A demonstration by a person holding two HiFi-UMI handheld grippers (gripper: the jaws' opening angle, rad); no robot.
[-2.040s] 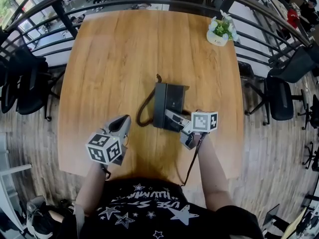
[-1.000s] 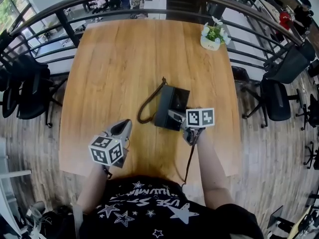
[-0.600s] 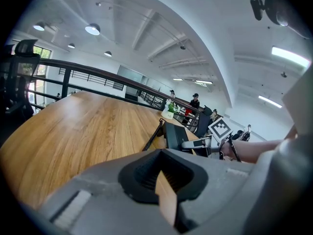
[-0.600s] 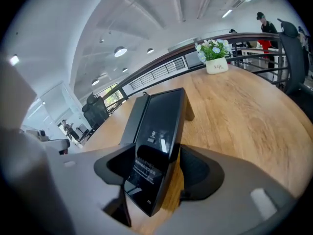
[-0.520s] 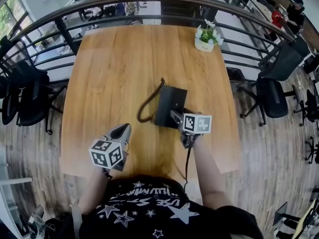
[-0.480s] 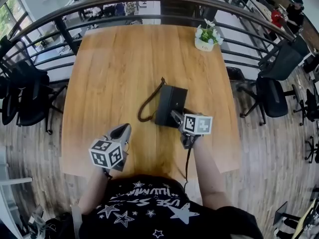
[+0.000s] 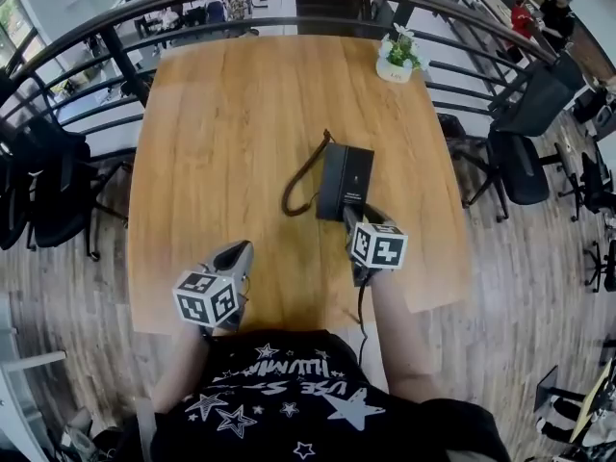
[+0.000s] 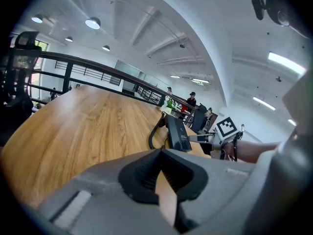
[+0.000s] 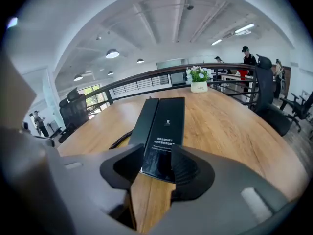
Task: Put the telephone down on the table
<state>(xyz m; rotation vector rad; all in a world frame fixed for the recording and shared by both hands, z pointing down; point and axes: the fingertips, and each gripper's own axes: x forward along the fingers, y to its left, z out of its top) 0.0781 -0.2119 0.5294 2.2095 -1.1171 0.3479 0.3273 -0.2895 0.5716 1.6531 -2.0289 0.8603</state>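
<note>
The flat black rectangular telephone (image 7: 345, 181) lies on the wooden bench (image 7: 221, 123), its long axis pointing straight away from the right tool (image 7: 352, 221), whose half-parted jaws are closing astride its near end. The farther left tool (image 7: 237, 252) is pinched together, empty.

Head view steeply above table (image 7: 221, 142), gripper views low (right seemingly nearest), all sharing telephone (image 7: 345, 181)

The person's black shirt (image 7: 289, 391) carries white lettering among stars, upside down in the head view; it seems to read "UVE ST". The telephone (image 9: 164, 131) bears a small logo and two lines of white print, too small to read. The flowerpot (image 9: 199, 87) has an illegible mark.
</note>
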